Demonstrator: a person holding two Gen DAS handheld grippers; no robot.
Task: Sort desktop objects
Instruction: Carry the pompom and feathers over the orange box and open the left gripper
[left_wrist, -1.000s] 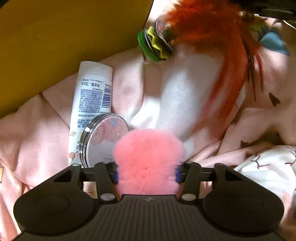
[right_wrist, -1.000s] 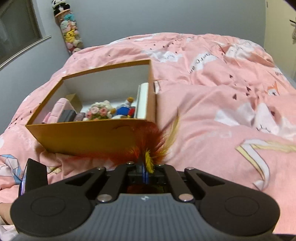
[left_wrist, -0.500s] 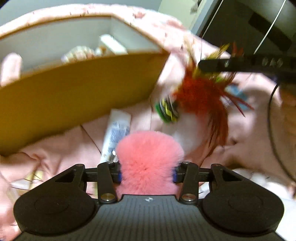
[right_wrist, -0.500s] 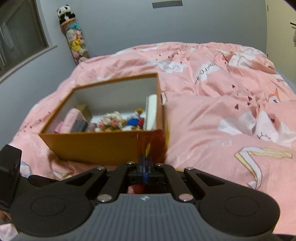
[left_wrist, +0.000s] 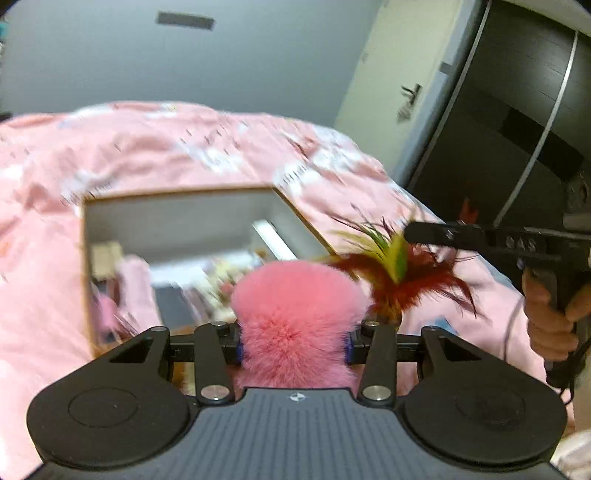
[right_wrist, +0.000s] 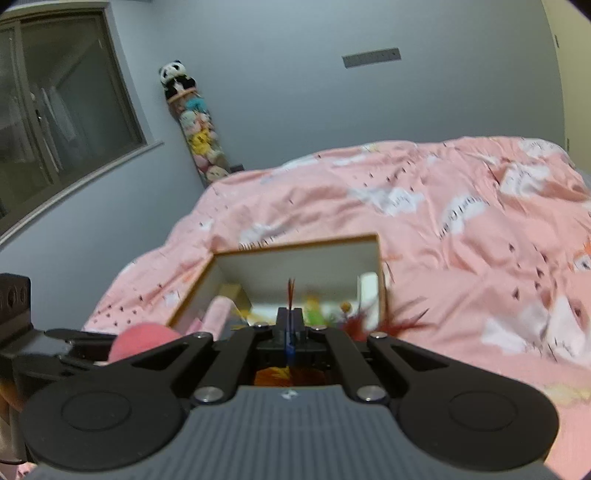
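Note:
My left gripper (left_wrist: 293, 347) is shut on a fluffy pink pompom (left_wrist: 295, 314) and holds it raised before the open brown box (left_wrist: 177, 192). My right gripper (right_wrist: 290, 332) is shut on a red and yellow feather toy (right_wrist: 388, 325), also raised in front of the box (right_wrist: 295, 245). In the left wrist view the feather toy (left_wrist: 399, 280) hangs from the right gripper (left_wrist: 410, 232) just right of the pompom. The pompom (right_wrist: 142, 339) shows at the lower left of the right wrist view. The box holds several small items, blurred.
The box rests on a bed with a pink patterned duvet (right_wrist: 461, 229). A tall tube of plush toys (right_wrist: 195, 129) stands in the far corner by a window (right_wrist: 55, 122). A dark wardrobe (left_wrist: 517, 122) and door stand to the right.
Both grippers have lifted from the duvet with their objects and now look over the box's front wall into it. The white tube and round compact have dropped out of view.

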